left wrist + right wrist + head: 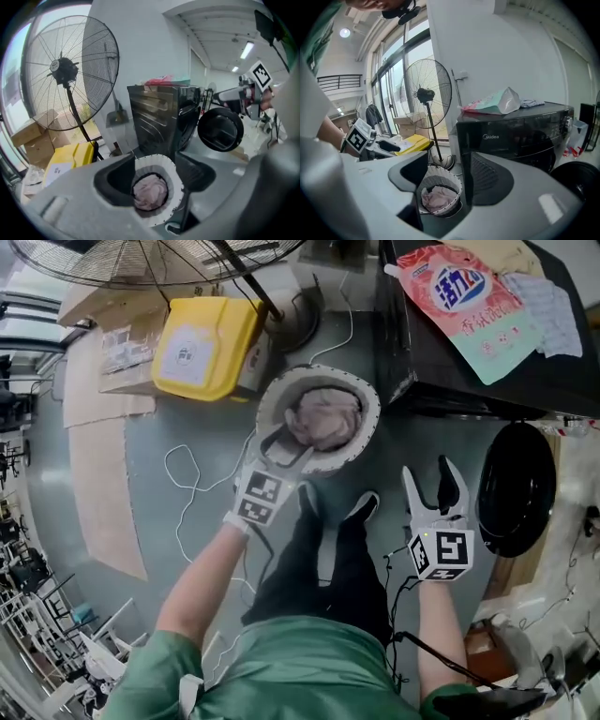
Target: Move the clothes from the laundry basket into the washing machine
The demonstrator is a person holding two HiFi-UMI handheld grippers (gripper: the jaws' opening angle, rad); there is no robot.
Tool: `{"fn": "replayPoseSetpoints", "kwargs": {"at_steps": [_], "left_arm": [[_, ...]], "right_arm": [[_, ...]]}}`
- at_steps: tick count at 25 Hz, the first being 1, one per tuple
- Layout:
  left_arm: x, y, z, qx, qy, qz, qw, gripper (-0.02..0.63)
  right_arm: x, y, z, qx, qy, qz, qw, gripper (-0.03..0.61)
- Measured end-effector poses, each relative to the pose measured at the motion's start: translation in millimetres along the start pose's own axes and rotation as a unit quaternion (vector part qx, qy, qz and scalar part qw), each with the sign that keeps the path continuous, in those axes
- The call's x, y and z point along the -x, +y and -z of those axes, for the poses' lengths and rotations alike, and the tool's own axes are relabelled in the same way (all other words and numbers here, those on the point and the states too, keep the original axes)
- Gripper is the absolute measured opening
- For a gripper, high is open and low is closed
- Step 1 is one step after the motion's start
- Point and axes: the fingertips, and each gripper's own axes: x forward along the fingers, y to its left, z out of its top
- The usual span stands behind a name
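A round white laundry basket point(366, 442) stands on the floor with pink clothes point(324, 418) bunched inside. My left gripper point(284, 448) hangs open over the basket's near rim, and the clothes point(150, 191) show between its empty jaws. My right gripper point(428, 474) is open and empty, off to the right of the basket, near the open round door point(516, 488) of the black washing machine point(469, 352). In the right gripper view the basket point(440, 180) lies ahead between the jaws, left of the machine point(515, 136).
A yellow box point(202, 345) and a standing fan point(65, 75) sit beyond the basket. A pink detergent pouch point(464, 301) and cloths lie on the machine's top. White cables point(187, 474) run over the floor, with cardboard point(98, 474) at left. The person's shoes point(361, 507) stand just short of the basket.
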Motion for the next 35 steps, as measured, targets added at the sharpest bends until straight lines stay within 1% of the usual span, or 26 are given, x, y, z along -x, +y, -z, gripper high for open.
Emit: {"fn": "replayPoseSetpoints", "kwargs": {"at_steps": [3,7,11,14,17,22,23,28,30,35], "left_arm": [[-5.4,13.8,13.2,0.005,-0.001,0.006,1.0000,0.268],[-1.7,48.5,32.6,0.022,-0.012,-0.002,0.9997,0.268],[6.4,79.1,64.9,0.030,-0.014,-0.002,0.9994,0.268],[4.0,95.4,94.0,0.031,-0.006,-0.001,0.9995,0.268],[-7.4,101.5,122.5,0.047,0.002,-0.007,0.9989,0.270],[-35.0,86.6,164.4,0.071,0.003,-0.007,0.9975,0.270],[-42.8,83.5,173.3,0.072,0.003,-0.004,0.9974,0.272],[-79.1,75.8,216.8,0.086,-0.005,0.004,0.9963,0.279],[-91.0,80.7,235.4,0.099,-0.003,0.001,0.9951,0.281],[-105.5,96.2,281.7,0.123,0.014,0.005,0.9922,0.285]], "right_arm": [[-28.7,20.3,18.5,0.026,0.023,-0.018,0.999,0.272],[-82.4,50.0,39.9,0.055,0.054,-0.041,0.996,0.272],[-141.5,78.1,64.6,0.088,0.079,-0.066,0.991,0.272],[-189.0,97.1,96.8,0.112,0.107,-0.097,0.983,0.273],[-230.1,111.0,146.3,0.136,0.149,-0.143,0.969,0.273],[-279.6,123.0,229.0,0.195,0.211,-0.219,0.932,0.273],[-289.5,123.6,244.3,0.207,0.225,-0.231,0.924,0.275],[-342.9,121.9,315.4,0.261,0.289,-0.288,0.875,0.325],[-363.3,123.4,343.6,0.283,0.322,-0.305,0.850,0.361],[-405.1,137.2,419.0,0.360,0.383,-0.343,0.779,0.437]]}}
